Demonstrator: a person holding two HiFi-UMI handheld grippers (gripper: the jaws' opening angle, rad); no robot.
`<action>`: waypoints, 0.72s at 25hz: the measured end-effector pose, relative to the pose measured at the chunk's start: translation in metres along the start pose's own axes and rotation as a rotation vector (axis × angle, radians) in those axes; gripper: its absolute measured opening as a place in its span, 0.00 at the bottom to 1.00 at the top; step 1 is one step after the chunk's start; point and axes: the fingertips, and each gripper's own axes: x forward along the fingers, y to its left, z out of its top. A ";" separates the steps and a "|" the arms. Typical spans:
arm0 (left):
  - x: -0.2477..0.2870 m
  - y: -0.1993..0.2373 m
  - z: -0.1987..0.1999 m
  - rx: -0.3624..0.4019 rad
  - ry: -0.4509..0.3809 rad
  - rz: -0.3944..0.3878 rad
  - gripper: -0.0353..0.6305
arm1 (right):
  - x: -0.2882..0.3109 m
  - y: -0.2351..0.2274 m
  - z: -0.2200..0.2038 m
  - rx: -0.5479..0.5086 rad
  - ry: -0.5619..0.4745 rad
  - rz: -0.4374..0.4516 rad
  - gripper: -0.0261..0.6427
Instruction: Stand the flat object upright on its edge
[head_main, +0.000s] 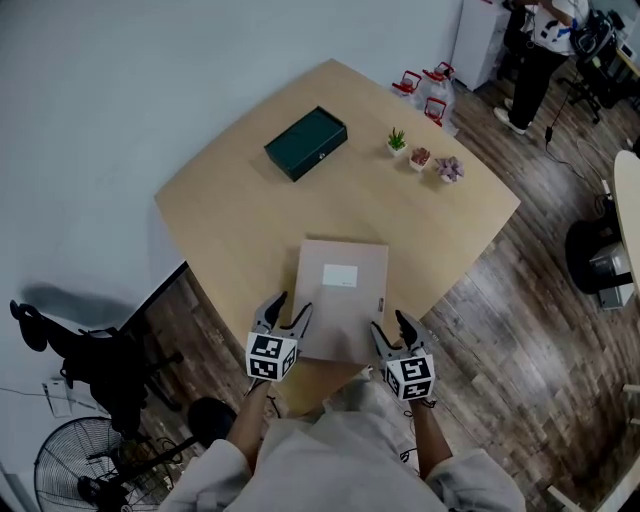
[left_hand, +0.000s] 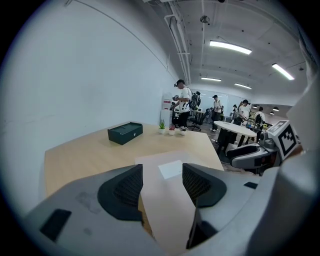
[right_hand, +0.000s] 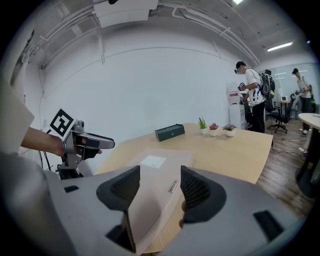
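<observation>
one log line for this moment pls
flat box: lying flat on table | left gripper: open, near-left edge between jaws | right gripper: open, near-right corner between jaws | not yet upright

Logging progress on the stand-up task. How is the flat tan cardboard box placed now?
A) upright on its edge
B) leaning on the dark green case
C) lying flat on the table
C: the flat tan cardboard box lies face-up on the light wooden table.

Matt cardboard flat box (head_main: 345, 310), smooth wood-grain table (head_main: 240, 215)
</observation>
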 end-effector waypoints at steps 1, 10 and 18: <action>0.001 0.002 -0.002 -0.004 0.001 -0.004 0.42 | 0.001 0.000 -0.001 0.001 0.002 -0.005 0.40; 0.012 0.016 -0.016 -0.026 0.018 -0.090 0.42 | 0.001 0.005 -0.011 0.052 0.015 -0.107 0.40; 0.019 0.027 -0.032 -0.050 0.046 -0.143 0.42 | 0.002 0.010 -0.020 0.078 0.050 -0.165 0.42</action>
